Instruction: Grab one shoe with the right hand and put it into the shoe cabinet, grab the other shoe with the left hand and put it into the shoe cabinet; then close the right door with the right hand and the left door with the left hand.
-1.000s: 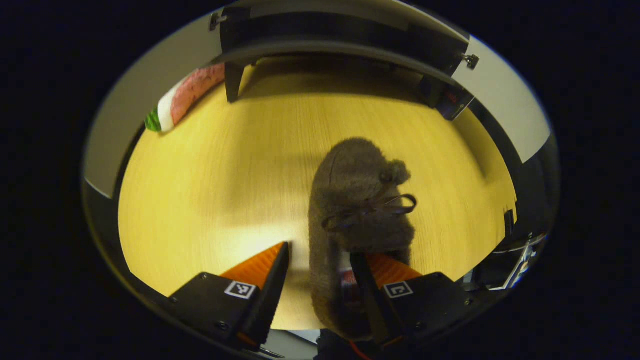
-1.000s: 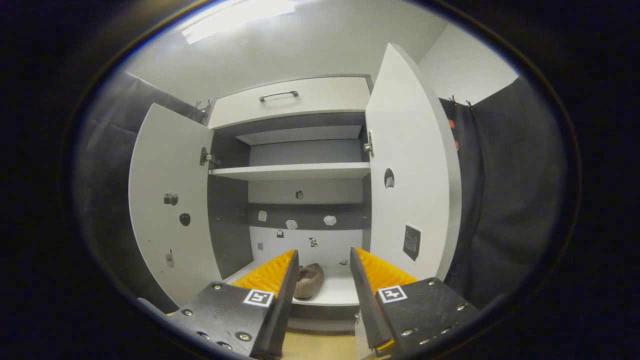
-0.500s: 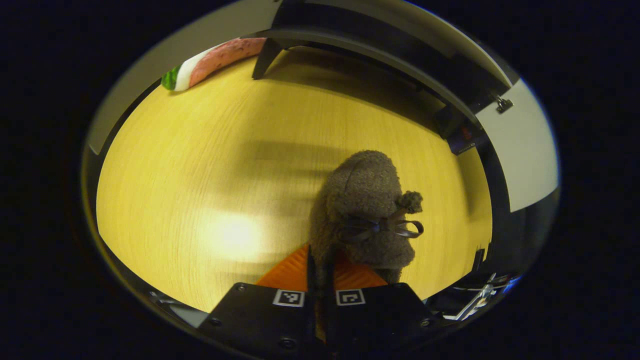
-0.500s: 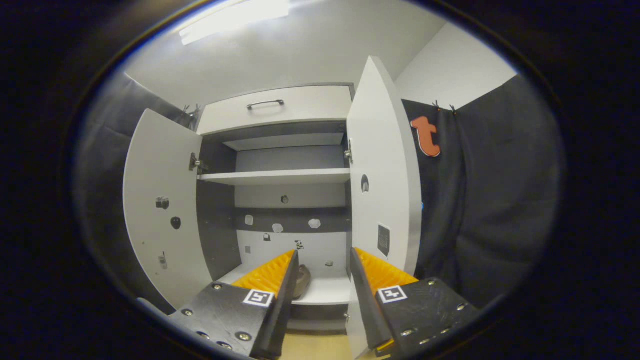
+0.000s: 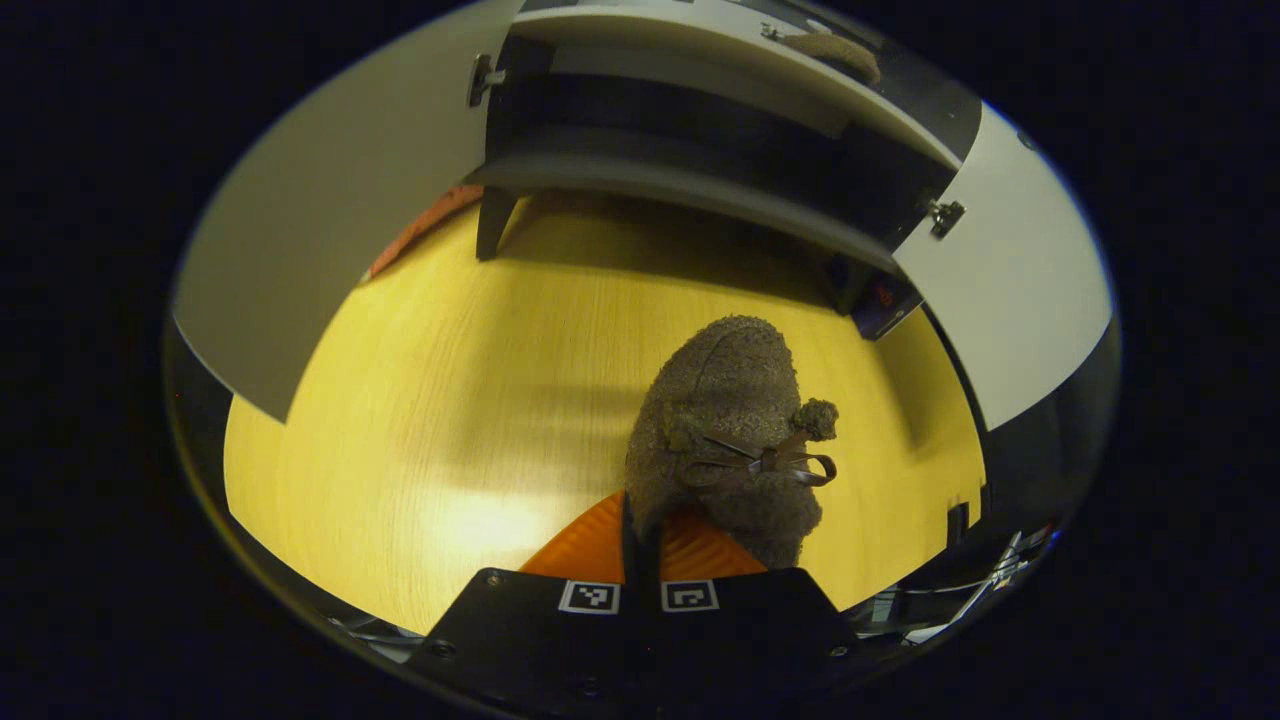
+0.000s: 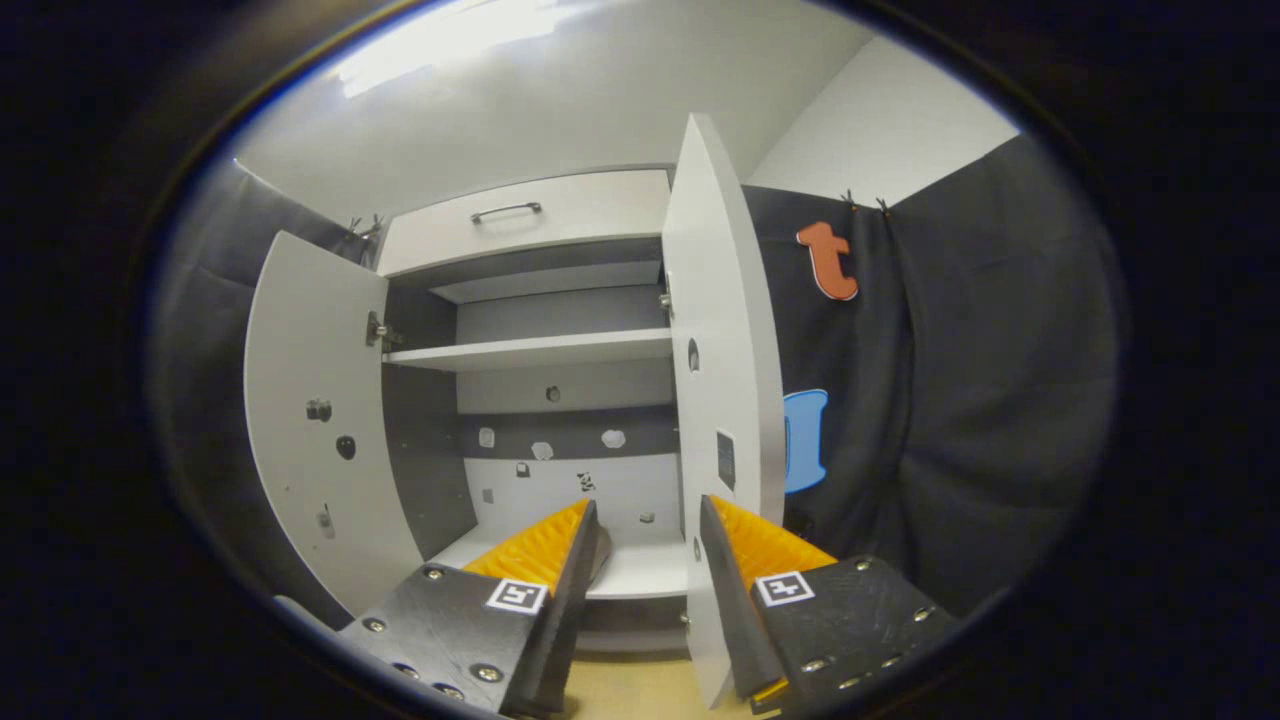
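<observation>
Between hand-held gripper (image 5: 640, 535) fingers, fuzzy shoe (image 5: 728, 435).

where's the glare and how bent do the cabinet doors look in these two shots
Left gripper view: a soft bright patch of glare on the yellow wood floor, left of the brown fuzzy shoe held in the left gripper. Right gripper view: a ceiling light blown out at the top, and the fisheye bows the left door and right door outward.
</observation>
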Motion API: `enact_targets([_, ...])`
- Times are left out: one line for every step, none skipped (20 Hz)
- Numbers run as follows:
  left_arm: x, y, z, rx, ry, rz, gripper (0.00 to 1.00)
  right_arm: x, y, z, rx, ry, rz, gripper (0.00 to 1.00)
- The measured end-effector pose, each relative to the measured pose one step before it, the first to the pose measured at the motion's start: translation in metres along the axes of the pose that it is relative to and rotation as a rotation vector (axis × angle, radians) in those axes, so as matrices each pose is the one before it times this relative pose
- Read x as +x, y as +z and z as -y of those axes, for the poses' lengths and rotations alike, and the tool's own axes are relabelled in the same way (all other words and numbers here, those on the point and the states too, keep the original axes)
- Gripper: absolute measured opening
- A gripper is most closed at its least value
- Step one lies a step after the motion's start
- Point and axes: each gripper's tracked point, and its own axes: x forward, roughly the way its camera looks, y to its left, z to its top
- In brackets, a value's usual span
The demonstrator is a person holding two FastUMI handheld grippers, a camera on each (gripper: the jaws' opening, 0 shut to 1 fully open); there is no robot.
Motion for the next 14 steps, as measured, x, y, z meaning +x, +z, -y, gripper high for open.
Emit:
enact_targets([-0.00672, 0.0089, -0.00296, 0.00053, -0.0082, 0.02929, 0.01, -0.00061, 0.00042, 0.00114, 0.00835, 0.00018, -0.00004, 0.61])
enact_targets([-0.00669, 0.01064, -0.00244, -0.00217, -0.00848, 0.02716, 0.01, -0.00039, 0.00095, 0.00133, 0.00605, 0.00023, 0.00075, 0.61])
enact_targets([-0.00857, 0.01233, -0.00374, 0.00251, -0.00628, 0.02876, 0.01, -0.0015, 0.00116, 0.00187, 0.00291, -0.00097, 0.00293, 0.61])
enact_targets([-0.01069, 0.01257, -0.00314, 0.00877, -0.00578, 0.03181, 0.01, 0.00128, 0.00023, 0.0011, 0.00142, -0.00041, 0.00499, 0.61])
enact_targets([-0.00861, 0.01553, -0.00335, 0.01036, -0.00379, 0.03773, 0.01, 0.0003, 0.00153, 0.00058, 0.00149, 0.00046, 0.00646, 0.61])
enact_targets([-0.00831, 0.01584, -0.00319, 0.00678, -0.00677, 0.04109, 0.01, 0.00101, 0.00156, 0.00019, 0.00292, 0.00016, 0.00724, 0.61])
enact_targets([-0.00727, 0.01641, -0.00169, 0.00116, -0.00826, 0.04376, 0.02, -0.0005, 0.00307, 0.0007, 0.00463, 0.00023, 0.00816, 0.61])
enact_targets([-0.00169, 0.01621, -0.00113, -0.00187, -0.00919, 0.03934, 0.01, -0.00044, 0.00062, 0.00142, 0.00479, -0.00155, 0.0062, 0.61])
enact_targets([-0.00403, 0.01581, -0.00108, -0.00153, -0.01298, 0.03934, 0.01, 0.00007, 0.00141, 0.00108, 0.00361, -0.00174, 0.00466, 0.61])
enact_targets([-0.0053, 0.01518, -0.00196, 0.00167, -0.01439, 0.04138, 0.01, 0.00037, 0.00105, 0.00124, 0.00195, -0.00162, 0.00381, 0.61])
enact_targets([-0.00603, 0.01611, 0.00039, 0.00494, -0.00859, 0.03999, 0.01, -0.00064, 0.00174, 0.00146, 0.00119, 0.00084, 0.00412, 0.61])
enact_targets([0.00508, 0.0168, 0.00065, 0.00272, -0.00339, 0.03815, 0.01, 0.00048, 0.00042, -0.00077, 0.00062, 0.00215, 0.00329, 0.61])
enact_targets([0.00205, 0.01714, 0.00155, -0.00098, -0.00382, 0.0358, 0.01, 0.00036, 0.00141, 0.00006, 0.00008, 0.00423, 0.00332, 0.61])
enact_targets([0.00458, 0.01711, 0.00361, -0.00484, -0.00582, 0.03623, 0.01, 0.00016, 0.00147, 0.00064, -0.00269, 0.00308, 0.00398, 0.61])
